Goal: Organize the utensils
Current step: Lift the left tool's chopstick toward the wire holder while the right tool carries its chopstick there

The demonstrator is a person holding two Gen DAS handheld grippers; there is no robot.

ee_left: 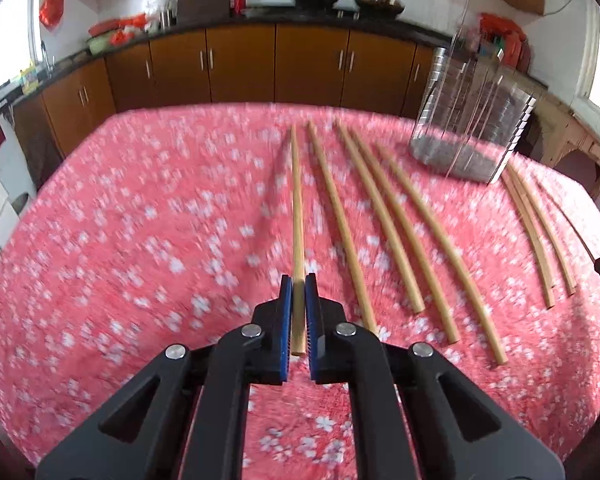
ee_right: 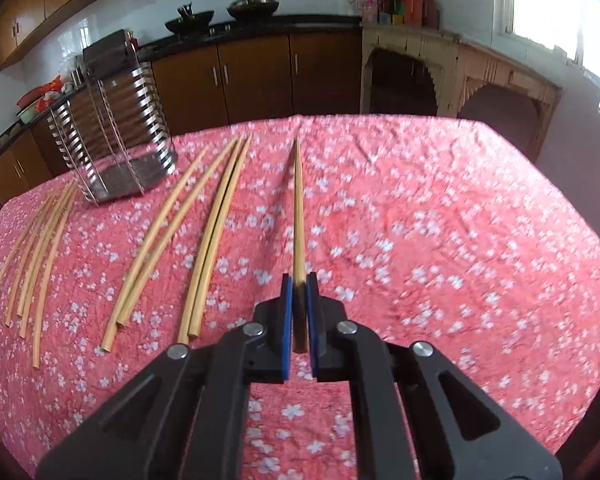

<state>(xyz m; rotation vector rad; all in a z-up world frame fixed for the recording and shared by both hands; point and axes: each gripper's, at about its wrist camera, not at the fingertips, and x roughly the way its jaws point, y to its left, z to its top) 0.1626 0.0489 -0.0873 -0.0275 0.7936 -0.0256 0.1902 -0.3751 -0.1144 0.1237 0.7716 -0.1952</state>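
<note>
While both cameras blurred with motion, your left gripper (ee_left: 299, 284) was clamped on a chopstick (ee_left: 297, 200), its blue pads closed against the thick end and the shaft running straight ahead along the fingers, over the pink flowered tablecloth (ee_left: 140, 220). To its right, four loose chopsticks (ee_left: 380, 216) lay side by side on the cloth, pointing away from you, and beyond them the slatted metal utensil holder (ee_left: 472, 120) stood upright near the far edge. Your right gripper (ee_right: 299, 285) likewise pinched its own chopstick (ee_right: 299, 208) lengthwise. From that side the holder (ee_right: 116, 128) sat ahead and to the left, with loose sticks between. The holder looked nearer your left hand, I'd judge; either stick's long axis lay level, so it would need tipping upright over the holder's open top.
</note>
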